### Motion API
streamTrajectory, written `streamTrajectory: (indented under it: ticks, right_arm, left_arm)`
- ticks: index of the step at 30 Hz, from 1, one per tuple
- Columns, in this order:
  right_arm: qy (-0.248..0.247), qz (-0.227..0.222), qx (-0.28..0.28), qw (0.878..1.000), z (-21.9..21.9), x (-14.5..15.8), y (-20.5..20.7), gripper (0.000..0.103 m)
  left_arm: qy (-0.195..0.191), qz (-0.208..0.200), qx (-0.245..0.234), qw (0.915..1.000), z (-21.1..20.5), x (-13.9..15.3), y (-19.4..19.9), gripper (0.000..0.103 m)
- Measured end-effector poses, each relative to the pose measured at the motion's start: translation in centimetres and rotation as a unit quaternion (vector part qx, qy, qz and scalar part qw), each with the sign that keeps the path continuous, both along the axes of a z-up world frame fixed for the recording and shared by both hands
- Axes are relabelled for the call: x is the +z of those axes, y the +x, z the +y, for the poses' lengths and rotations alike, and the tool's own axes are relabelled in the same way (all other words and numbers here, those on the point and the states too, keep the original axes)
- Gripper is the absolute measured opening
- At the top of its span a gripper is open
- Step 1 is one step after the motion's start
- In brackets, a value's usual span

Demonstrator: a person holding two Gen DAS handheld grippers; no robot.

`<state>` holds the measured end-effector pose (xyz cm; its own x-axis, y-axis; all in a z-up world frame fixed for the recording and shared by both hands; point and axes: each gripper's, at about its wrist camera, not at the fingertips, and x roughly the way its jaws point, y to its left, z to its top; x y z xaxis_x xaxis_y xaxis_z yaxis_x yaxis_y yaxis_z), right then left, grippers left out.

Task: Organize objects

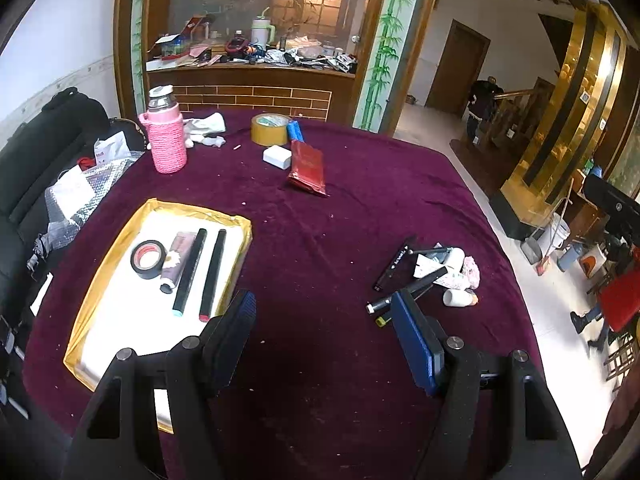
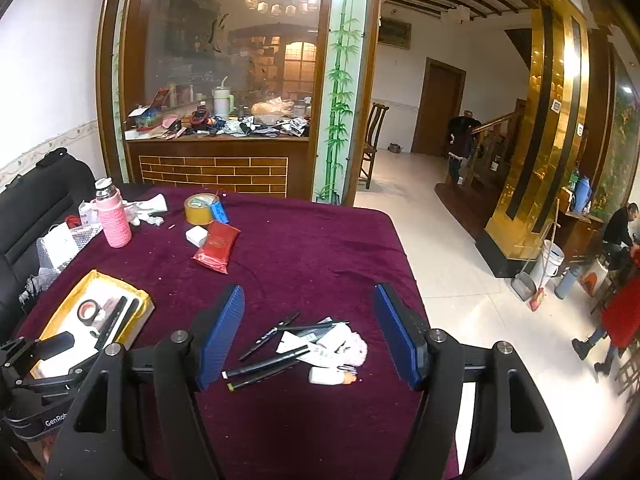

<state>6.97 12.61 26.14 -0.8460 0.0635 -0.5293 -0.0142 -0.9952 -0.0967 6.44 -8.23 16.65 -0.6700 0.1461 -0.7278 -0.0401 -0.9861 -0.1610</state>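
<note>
Pens point(image 2: 264, 364) lie at twelve o'clock between our right tool's point(image 2: 308, 336) wide, empty jaws, long axes crosswise; left tool point(image 1: 324, 332), empty, gapes farther off.

pink bottle point(image 1: 166, 136) upright, far table edge | tape roll point(image 1: 269, 129) beside it | broom point(image 2: 545, 258) on floor
</note>
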Motion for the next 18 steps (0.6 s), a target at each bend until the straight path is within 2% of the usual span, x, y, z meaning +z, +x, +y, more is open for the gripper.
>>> streamTrajectory:
  ticks: [8,18]
  right_arm:
    - [-0.003,-0.01,0.0,1.0,1.6,-0.8,-0.9,0.067]
    - [-0.016,-0.043,-0.004,0.999,3.5,-2.7,-3.0,0.067]
  left_arm:
    - [-0.002,-0.016,-0.004,0.9999,1.8,-0.6,-0.8,0.064]
    - [-0.01,-0.044,-0.009,0.999,3.5,-2.1,-2.5,0.064]
